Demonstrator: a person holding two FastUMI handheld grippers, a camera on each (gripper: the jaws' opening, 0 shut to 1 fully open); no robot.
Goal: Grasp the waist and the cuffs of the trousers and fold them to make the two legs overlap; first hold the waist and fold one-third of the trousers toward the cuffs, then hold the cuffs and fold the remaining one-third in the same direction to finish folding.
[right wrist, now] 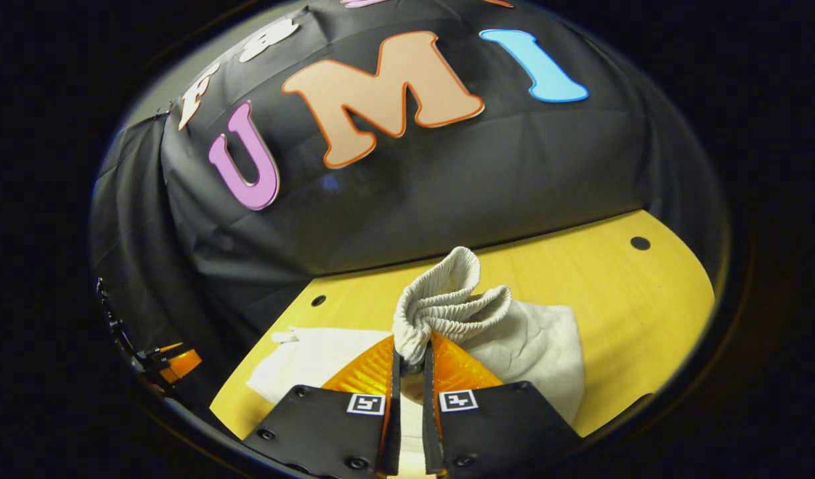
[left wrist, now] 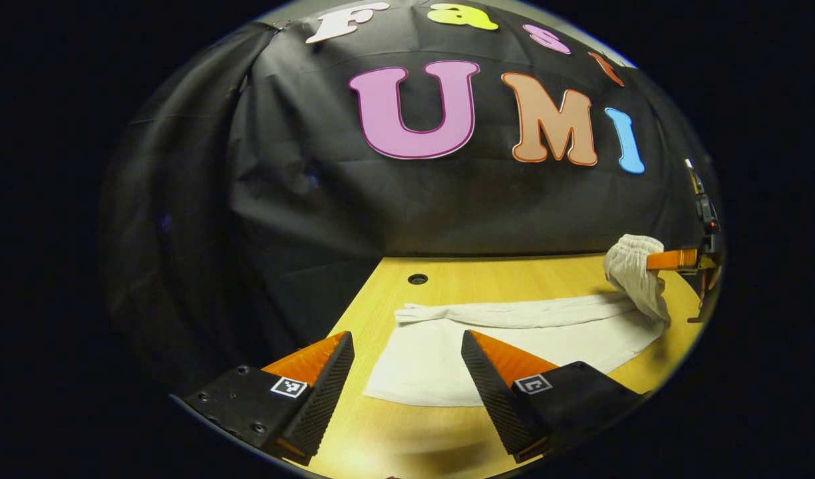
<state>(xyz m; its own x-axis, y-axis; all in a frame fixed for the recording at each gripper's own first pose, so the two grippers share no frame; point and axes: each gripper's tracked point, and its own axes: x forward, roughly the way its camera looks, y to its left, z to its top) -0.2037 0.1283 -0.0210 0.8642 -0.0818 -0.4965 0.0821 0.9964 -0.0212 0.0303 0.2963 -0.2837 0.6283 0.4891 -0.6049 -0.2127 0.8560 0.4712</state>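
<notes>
Your right gripper point(right wrist: 410, 359) is clamped, both fingers nearly together, on the bunched elastic waist point(right wrist: 447, 303) of the trousers point(left wrist: 513, 332), lifted off the table point(left wrist: 394, 439). Your left gripper point(left wrist: 407, 362) is spread wide, holding nothing, above the cuff end point(left wrist: 414, 314). The pale trousers lie lengthwise on the wooden table, legs flat, waist end raised.

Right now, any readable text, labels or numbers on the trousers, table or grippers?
trousers: none.
table: none.
left gripper and right gripper: square coded markers only, black-and-white patterns, no words or numbers.
</notes>
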